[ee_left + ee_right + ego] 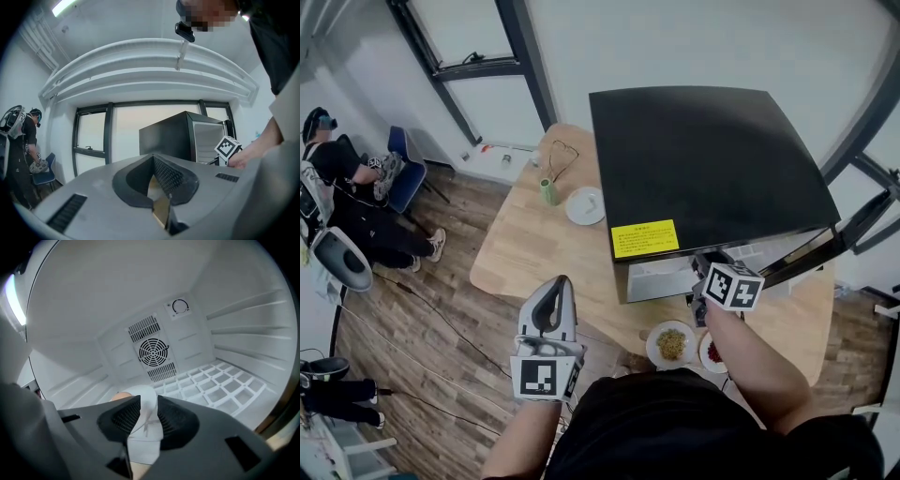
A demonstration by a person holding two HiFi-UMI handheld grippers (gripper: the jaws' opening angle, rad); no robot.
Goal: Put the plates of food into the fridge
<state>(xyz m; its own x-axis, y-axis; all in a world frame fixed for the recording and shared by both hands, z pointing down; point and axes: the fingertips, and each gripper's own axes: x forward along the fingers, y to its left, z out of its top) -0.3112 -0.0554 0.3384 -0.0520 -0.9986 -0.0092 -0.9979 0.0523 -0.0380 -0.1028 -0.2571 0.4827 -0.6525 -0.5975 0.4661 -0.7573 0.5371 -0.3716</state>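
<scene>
Mostly, fridge (703,159) hides right tongs (149,411).

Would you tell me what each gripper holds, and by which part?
Nothing. The right gripper is open, a plate loose between its jaws in the fridge; the left gripper is shut, empty.

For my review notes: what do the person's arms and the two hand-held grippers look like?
The left hand-held gripper and the right hand-held gripper have smooth grey shells with black ribbed pads inside the jaws. Each bears a white cube printed with black square markers. The person wears a black top; the forearms are bare.
</scene>
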